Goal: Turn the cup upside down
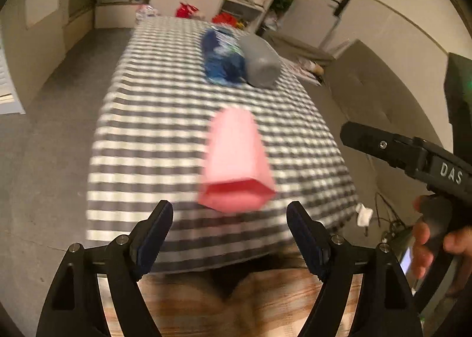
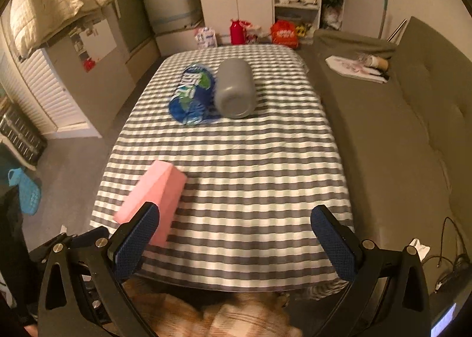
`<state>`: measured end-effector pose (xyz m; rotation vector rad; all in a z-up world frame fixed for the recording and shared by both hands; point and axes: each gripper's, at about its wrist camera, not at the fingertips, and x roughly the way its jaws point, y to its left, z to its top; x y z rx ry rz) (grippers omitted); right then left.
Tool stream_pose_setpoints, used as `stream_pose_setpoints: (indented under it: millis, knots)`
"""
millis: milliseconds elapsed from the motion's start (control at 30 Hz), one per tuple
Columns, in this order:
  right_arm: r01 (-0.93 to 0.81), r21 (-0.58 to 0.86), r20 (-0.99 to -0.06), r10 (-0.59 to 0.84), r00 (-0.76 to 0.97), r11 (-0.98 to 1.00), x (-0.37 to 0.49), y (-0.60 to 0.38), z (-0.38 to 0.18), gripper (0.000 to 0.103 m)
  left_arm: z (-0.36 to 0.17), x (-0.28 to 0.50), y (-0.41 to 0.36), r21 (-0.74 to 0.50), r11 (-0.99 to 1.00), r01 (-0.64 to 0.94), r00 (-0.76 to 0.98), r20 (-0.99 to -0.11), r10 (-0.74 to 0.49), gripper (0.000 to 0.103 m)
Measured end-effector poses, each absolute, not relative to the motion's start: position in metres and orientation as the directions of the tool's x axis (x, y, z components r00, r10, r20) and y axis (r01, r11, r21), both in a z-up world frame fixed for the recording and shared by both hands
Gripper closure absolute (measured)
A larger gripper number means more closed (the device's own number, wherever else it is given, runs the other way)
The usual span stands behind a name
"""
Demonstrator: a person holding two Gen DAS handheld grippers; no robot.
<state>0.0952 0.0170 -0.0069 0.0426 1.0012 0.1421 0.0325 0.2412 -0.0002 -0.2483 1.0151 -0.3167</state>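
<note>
A pink square-sided cup [image 1: 236, 157] lies on its side on the grey-and-white checked tablecloth [image 1: 165, 142], its open mouth toward me. It also shows in the right wrist view [image 2: 153, 198] near the table's front left. My left gripper [image 1: 230, 216] is open and empty, just short of the cup's mouth. My right gripper [image 2: 236, 225] is open and empty above the table's near edge, with the cup beside its left finger [image 2: 138, 236]. The right gripper's body [image 1: 413, 157] shows at the right of the left wrist view.
A grey cylindrical container [image 2: 236, 89] lies on its side mid-table, touching a blue packet [image 2: 191, 95]. A grey sofa [image 2: 383, 130] runs along the table's right side. Cabinets and shelves [image 2: 265, 3] stand behind the table. Floor lies to the left.
</note>
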Motion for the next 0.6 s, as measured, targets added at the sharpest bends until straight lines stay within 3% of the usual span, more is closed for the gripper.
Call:
stream_pose_setpoints:
  millis: [300,600]
  knots:
    - [-0.128,0.148,-0.93,0.182,0.32,0.981,0.153,0.084,-0.039,0.0,-0.029,0.072,0.317,-0.216,0.974,-0.068,0.533,-0.833,-0.148,0.021]
    - [-0.076,0.187,-0.965,0.198,0.174,0.979,0.183,0.105,-0.097,0.0,-0.051,0.094,0.33,-0.207,0.976,-0.064,0.515,-0.845,-0.146,0.021]
